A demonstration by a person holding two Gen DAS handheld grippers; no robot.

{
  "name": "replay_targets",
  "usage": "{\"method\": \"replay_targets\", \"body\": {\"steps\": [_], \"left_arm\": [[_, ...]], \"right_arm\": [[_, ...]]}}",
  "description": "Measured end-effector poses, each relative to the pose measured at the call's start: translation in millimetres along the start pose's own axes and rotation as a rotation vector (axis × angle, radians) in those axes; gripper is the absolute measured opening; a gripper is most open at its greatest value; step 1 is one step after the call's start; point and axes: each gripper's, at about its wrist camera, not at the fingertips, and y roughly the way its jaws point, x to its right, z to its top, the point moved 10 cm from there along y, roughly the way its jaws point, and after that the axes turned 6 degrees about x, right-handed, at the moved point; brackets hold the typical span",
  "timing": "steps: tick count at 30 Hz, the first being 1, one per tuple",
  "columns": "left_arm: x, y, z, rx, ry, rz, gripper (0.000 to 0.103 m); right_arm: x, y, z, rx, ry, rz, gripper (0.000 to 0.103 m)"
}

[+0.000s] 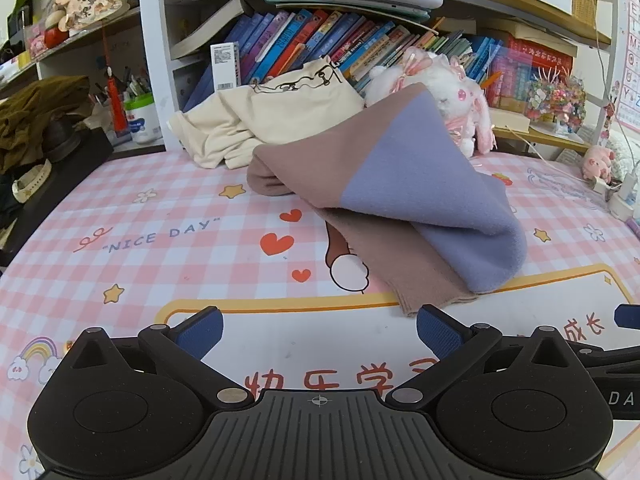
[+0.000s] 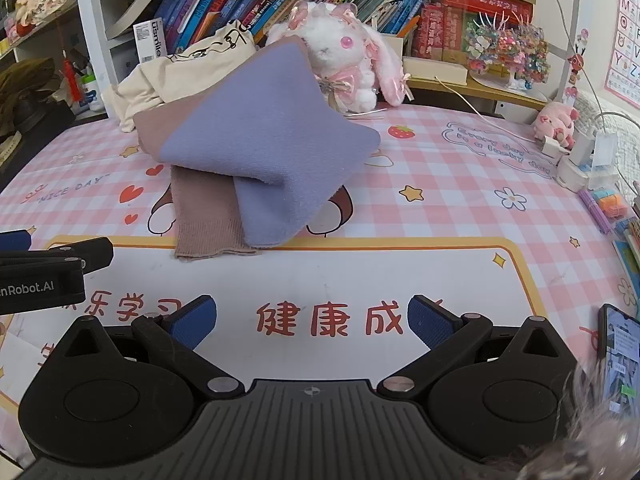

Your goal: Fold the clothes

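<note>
A brown and lilac knit garment (image 1: 396,200) lies loosely folded on the pink checked table mat (image 1: 160,216), its ribbed brown hem nearest me. It also shows in the right wrist view (image 2: 264,152). A cream garment (image 1: 280,120) is heaped behind it against the bookshelf, seen too in the right wrist view (image 2: 180,68). My left gripper (image 1: 320,332) is open and empty, just short of the brown hem. My right gripper (image 2: 312,322) is open and empty, further back from the garment. The left gripper's side shows at the left of the right wrist view (image 2: 52,268).
A white plush rabbit (image 2: 344,60) sits behind the garments by a bookshelf (image 1: 340,40). A power strip and chargers (image 2: 580,160) lie at the right edge. A phone (image 2: 620,360) lies at the near right. A dark box with clutter (image 1: 48,168) stands at left.
</note>
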Motion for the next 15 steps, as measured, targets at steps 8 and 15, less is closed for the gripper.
{"method": "replay_targets", "body": {"steps": [8,15], "left_arm": [[0.2,1.3,-0.4,-0.004,0.004,0.0,0.103],[0.0,2.0,-0.2,-0.001,-0.005,0.002,0.103]], "right_arm": [[0.5,1.8,0.1,-0.004,0.004,0.002,0.103],[1.4,4.8,-1.4,-0.013,0.006,0.008,0.103]]}}
